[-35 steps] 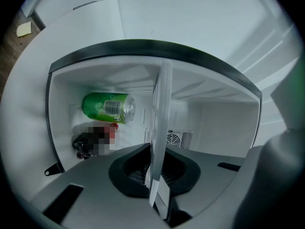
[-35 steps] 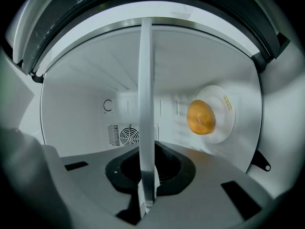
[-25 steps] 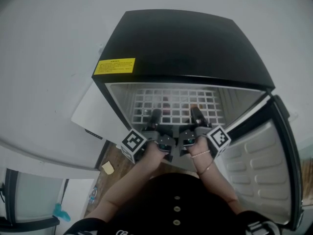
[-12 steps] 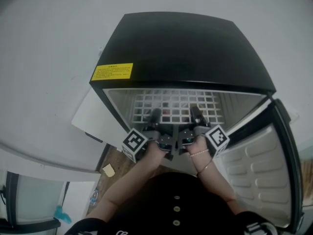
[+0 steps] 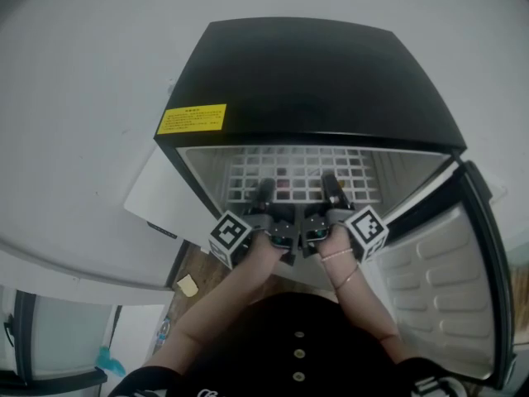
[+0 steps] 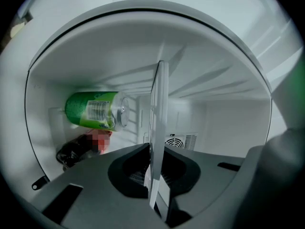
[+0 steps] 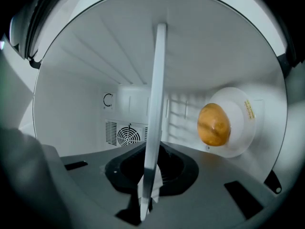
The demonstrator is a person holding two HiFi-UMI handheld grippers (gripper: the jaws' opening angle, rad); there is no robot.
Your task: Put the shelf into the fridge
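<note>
A black mini fridge [image 5: 306, 73] stands with its door [image 5: 438, 279] swung open to the right. The white wire-grid shelf [image 5: 297, 172] lies flat inside the cavity. My left gripper [image 5: 264, 190] and right gripper [image 5: 329, 185] are side by side at its front edge, each shut on it. In the left gripper view the shelf [image 6: 158, 123] runs edge-on between the jaws of the left gripper [image 6: 153, 175]. In the right gripper view the shelf [image 7: 155, 104] is likewise clamped in the right gripper [image 7: 148, 173].
A green can [image 6: 95, 109] lies in the fridge on one side of the shelf, a dark object beside it. A white plate [image 7: 240, 104] with a round yellow-brown food [image 7: 214, 124] is on the other side. A yellow label [image 5: 192, 117] marks the fridge top. A white panel [image 5: 157, 193] flanks the fridge's left.
Both grippers and the shelf have slid a little deeper into the fridge. The grip on the shelf is the same.
</note>
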